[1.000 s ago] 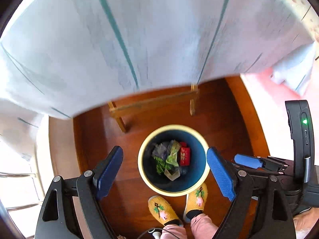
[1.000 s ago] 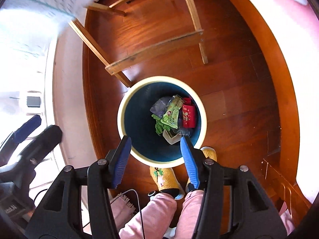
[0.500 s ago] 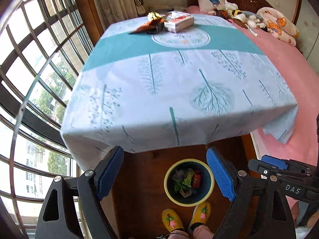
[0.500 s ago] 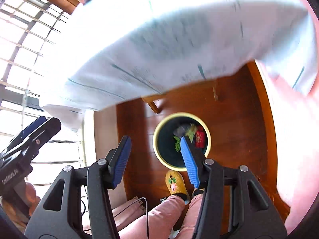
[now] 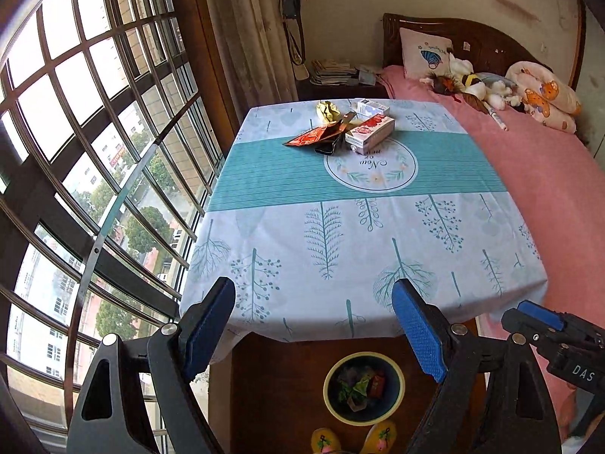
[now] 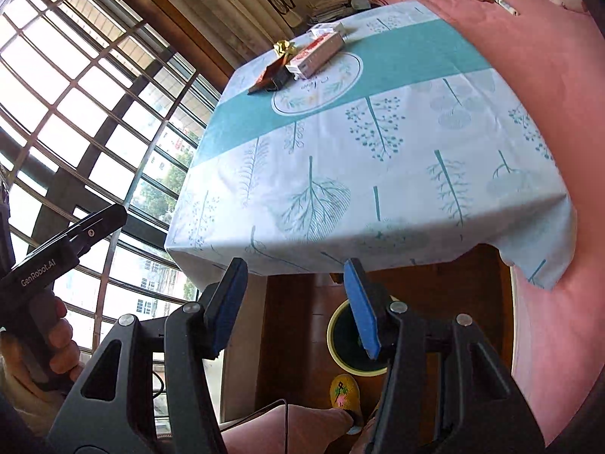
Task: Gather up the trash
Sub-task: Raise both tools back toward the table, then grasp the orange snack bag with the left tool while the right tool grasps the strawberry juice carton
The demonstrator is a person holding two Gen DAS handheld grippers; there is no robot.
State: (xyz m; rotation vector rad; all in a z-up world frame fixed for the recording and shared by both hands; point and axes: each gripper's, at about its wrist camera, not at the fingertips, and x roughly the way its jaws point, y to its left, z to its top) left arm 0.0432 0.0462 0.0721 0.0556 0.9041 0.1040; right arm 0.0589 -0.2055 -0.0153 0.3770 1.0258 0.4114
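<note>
A blue bin with a yellow rim (image 5: 363, 416) stands on the floor below the table's near edge, holding wrappers; its rim also shows in the right wrist view (image 6: 332, 321). On the far part of the table lie a red wrapper (image 5: 317, 135), a pink carton (image 5: 372, 133), a white box (image 5: 372, 106) and a crumpled yellow wrapper (image 5: 328, 109). The carton (image 6: 315, 55) and the red wrapper (image 6: 270, 73) also show in the right wrist view. My left gripper (image 5: 314, 335) is open and empty above the near table edge. My right gripper (image 6: 293, 308) is open and empty, above the bin.
The table carries a white and teal tablecloth (image 5: 340, 234). A pink bed (image 5: 548, 174) with soft toys runs along the right. A barred window (image 5: 75, 151) fills the left. My yellow slippers (image 5: 325, 440) stand beside the bin.
Both grippers have risen and tilted up from looking down into the bin to facing the table top. Both stayed open and empty.
</note>
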